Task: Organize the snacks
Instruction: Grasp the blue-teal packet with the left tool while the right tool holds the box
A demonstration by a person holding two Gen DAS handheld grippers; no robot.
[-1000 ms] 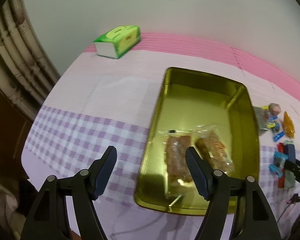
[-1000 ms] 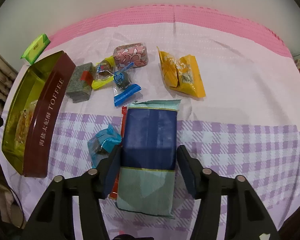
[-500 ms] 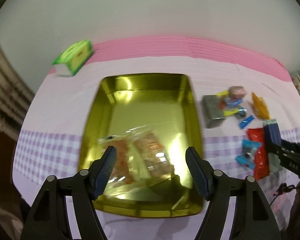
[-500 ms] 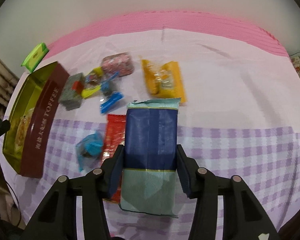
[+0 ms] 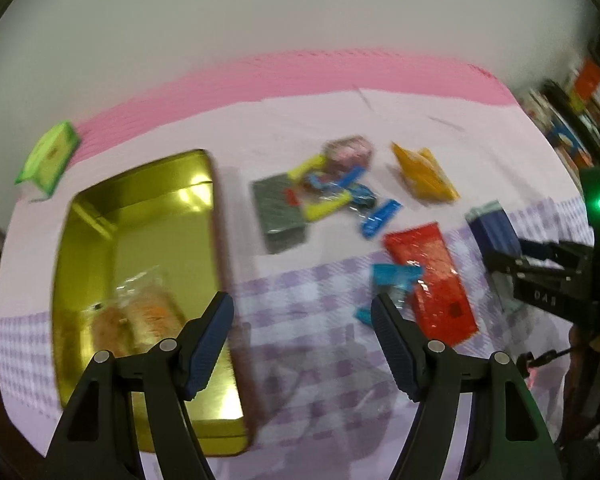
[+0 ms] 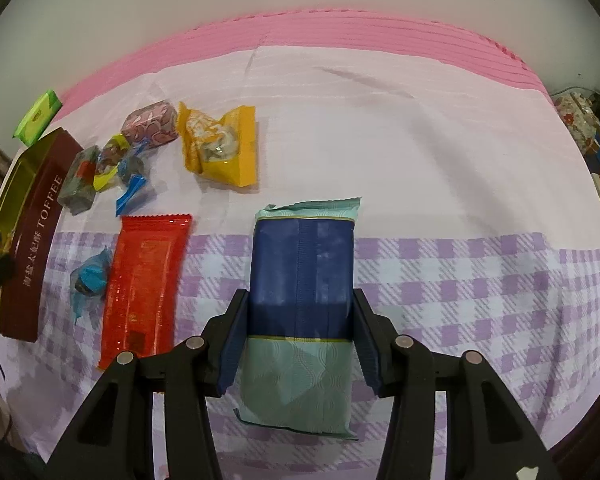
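In the left wrist view, the left gripper hung with jaws spread, the gold tin at 9 o'clock. In the right wrist view, the right gripper pinched the blue packet, the red packet at 9 o'clock.

A navy and pale teal packet is seen on a cloth checked lilac and white, banded pink at the far edge; a red wrapper lies left.

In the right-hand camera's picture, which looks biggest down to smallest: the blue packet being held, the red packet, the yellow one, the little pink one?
1. Blue packet, though it is nearest the camera, which enlarges it.
2. Red packet.
3. Yellow packet.
4. Pink packet.
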